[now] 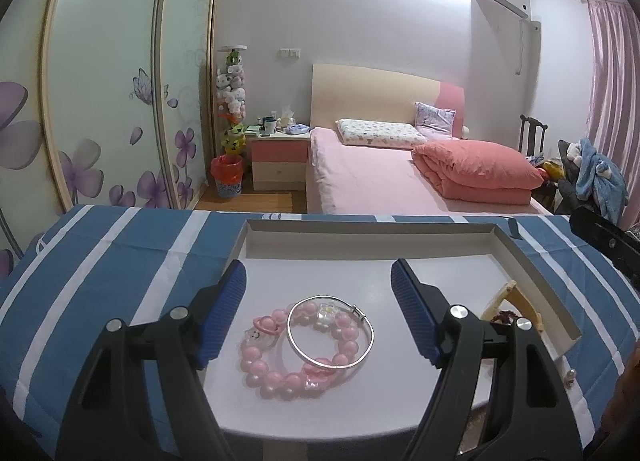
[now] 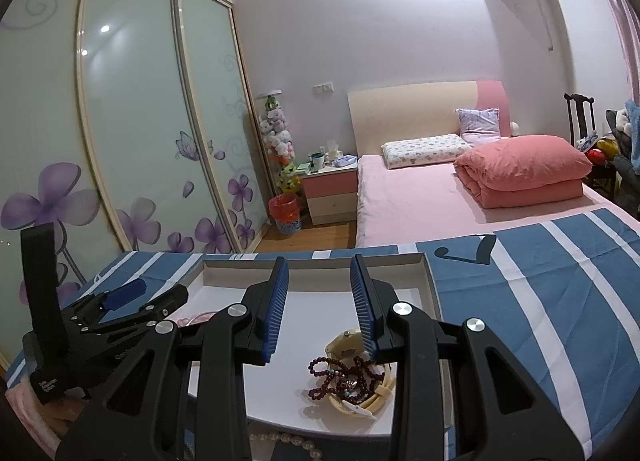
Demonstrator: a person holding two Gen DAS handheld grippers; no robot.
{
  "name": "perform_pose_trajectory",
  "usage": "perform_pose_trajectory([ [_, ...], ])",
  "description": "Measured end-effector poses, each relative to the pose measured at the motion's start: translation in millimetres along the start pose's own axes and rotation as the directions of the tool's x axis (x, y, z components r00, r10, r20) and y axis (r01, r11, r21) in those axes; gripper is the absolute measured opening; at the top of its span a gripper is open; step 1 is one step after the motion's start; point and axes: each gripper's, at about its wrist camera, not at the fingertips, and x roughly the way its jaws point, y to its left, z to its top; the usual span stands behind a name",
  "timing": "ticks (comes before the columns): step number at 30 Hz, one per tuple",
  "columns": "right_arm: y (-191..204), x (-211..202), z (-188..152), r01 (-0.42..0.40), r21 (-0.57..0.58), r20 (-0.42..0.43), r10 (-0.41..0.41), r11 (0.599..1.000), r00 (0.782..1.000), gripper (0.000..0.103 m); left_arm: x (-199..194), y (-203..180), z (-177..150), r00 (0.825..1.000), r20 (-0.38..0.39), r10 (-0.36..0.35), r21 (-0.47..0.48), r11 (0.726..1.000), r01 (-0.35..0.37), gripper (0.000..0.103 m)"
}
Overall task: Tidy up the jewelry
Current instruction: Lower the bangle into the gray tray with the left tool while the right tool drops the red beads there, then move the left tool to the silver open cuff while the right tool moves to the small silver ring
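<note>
A white shallow tray (image 1: pixel 360 223) lies on a blue-and-white striped cloth (image 1: pixel 120 245). In it a pink bead bracelet (image 1: pixel 260 371) with charms rests under a thin silver bangle (image 1: pixel 370 331). My left gripper (image 1: pixel 318 267) hovers over them, open, its blue pads wide apart and touching nothing. In the right wrist view, a dark red bead strand (image 2: pixel 344 379) lies tangled on a cream watch (image 2: pixel 346 343) in the tray (image 2: pixel 232 273). My right gripper (image 2: pixel 320 261) stands above them, open, with nothing between its pads.
A pearl strand (image 2: pixel 288 439) lies at the tray's near edge. A small pearl piece (image 1: pixel 570 377) sits on the cloth right of the tray. The left gripper's black body (image 2: pixel 120 313) is close on the left. A bed (image 1: pixel 380 177) and wardrobe stand beyond.
</note>
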Motion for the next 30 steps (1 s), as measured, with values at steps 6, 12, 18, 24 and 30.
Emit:
perform_pose_trajectory([
  [6,2,-20,-8,-0.005,-0.008,-0.028,0.005,1.0,1.0,0.034,-35,0,-14,0.999,-0.005,-0.048,0.051,0.998,0.048,0.073],
  [12,3,-54,-28,-0.008,-0.02,-0.066,0.007,1.0,0.998,0.034,-67,-2,-48,0.988,-0.094,-0.122,0.096,0.987,0.131,0.077],
  [18,4,-77,-46,-0.005,0.001,-0.099,0.005,1.0,0.995,0.034,-76,-19,-74,0.975,-0.173,-0.142,0.121,0.979,0.164,0.082],
  [24,3,-95,-54,-0.011,0.011,-0.099,0.012,1.0,0.995,0.034,-65,-39,-92,0.952,-0.29,-0.096,0.152,0.978,0.145,0.088],
  [30,1,-103,-60,-0.017,0.019,-0.098,0.019,1.0,0.995,0.034,-48,-45,-99,0.924,-0.381,-0.043,0.173,0.978,0.117,0.088],
])
